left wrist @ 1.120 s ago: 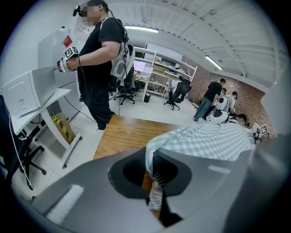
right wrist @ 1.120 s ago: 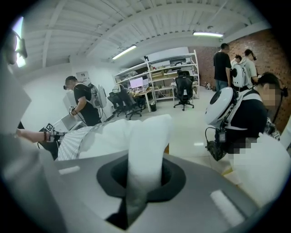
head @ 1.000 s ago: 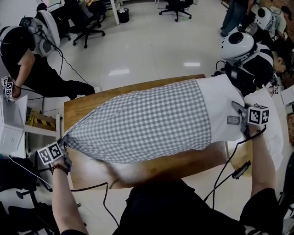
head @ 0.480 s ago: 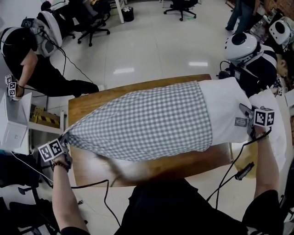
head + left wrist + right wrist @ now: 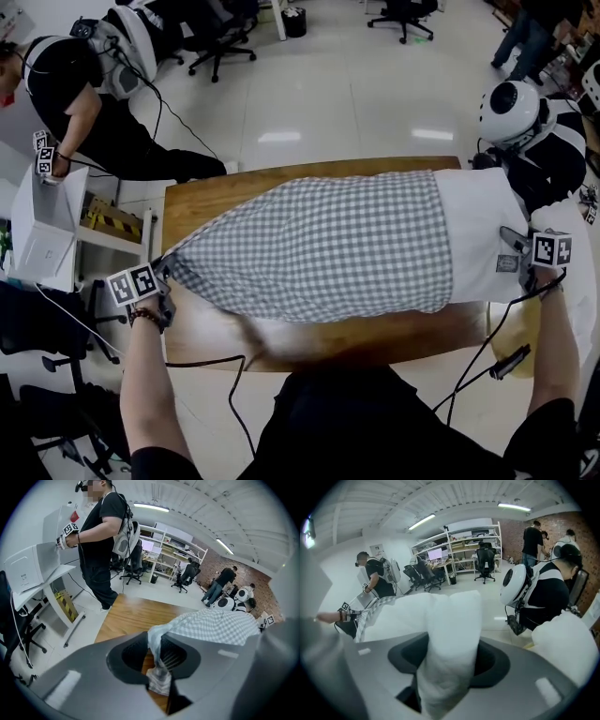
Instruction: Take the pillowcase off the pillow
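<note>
A grey-checked pillowcase (image 5: 319, 248) lies stretched across the wooden table (image 5: 216, 197). The white pillow (image 5: 483, 225) sticks out of its right end. My left gripper (image 5: 167, 281) is at the table's left corner, pinching the case's pointed corner. In the left gripper view the checked cloth (image 5: 211, 625) runs down between that gripper's (image 5: 159, 660) jaws, which have just been opening slightly. My right gripper (image 5: 514, 251) grips the pillow's bare end. In the right gripper view a fat fold of pillow (image 5: 450, 634) fills the gap of this gripper (image 5: 447, 667), whose jaws have just been opening.
A second white pillow (image 5: 583, 281) lies at the far right. A person with a white round headset (image 5: 514, 108) sits behind the table's right end. Another person (image 5: 84, 103) bends over a white stand (image 5: 42, 234) at the left. Cables hang off the near edge.
Both grippers have sunk a little, and the pillow and case rest lower on the table. The head view has shifted, so everything sits further right in it.
</note>
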`<state>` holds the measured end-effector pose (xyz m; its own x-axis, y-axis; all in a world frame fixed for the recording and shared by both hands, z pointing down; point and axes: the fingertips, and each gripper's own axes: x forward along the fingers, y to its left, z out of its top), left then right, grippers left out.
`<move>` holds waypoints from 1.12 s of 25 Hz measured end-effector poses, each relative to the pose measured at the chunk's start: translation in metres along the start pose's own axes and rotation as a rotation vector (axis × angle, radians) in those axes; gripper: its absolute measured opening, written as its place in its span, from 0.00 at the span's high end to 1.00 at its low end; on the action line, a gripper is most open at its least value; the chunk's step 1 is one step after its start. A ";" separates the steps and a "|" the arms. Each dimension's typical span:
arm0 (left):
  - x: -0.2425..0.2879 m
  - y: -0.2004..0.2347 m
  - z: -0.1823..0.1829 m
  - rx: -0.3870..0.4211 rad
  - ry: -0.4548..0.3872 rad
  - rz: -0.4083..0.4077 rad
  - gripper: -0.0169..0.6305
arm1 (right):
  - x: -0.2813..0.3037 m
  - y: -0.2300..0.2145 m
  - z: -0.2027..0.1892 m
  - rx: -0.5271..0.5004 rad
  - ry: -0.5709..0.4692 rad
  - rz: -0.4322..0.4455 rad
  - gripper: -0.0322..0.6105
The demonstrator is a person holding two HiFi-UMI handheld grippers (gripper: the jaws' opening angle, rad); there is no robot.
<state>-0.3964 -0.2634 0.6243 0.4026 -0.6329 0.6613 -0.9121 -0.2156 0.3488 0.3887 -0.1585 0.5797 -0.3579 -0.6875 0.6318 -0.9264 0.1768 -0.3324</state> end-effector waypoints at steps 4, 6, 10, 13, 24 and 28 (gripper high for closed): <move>0.008 0.003 -0.007 0.010 0.037 -0.004 0.73 | 0.001 0.002 -0.003 0.003 0.049 0.008 0.46; 0.009 0.004 -0.005 0.016 0.039 0.002 0.65 | -0.001 -0.002 -0.009 0.094 0.050 0.061 0.43; 0.006 0.006 -0.001 0.020 0.021 0.010 0.58 | -0.028 -0.003 0.017 0.030 -0.015 -0.002 0.43; 0.007 -0.006 0.003 0.036 0.008 -0.026 0.52 | -0.036 0.018 0.038 -0.001 -0.066 0.020 0.43; 0.066 -0.089 -0.037 0.142 0.167 -0.114 0.37 | 0.015 0.062 0.036 -0.043 0.028 -0.001 0.18; 0.102 -0.085 -0.074 0.121 0.257 -0.062 0.36 | 0.041 0.050 0.019 -0.030 0.074 -0.011 0.18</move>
<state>-0.2719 -0.2543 0.7113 0.4504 -0.4100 0.7931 -0.8816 -0.3450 0.3222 0.3298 -0.1914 0.5757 -0.3548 -0.6357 0.6856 -0.9329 0.1920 -0.3047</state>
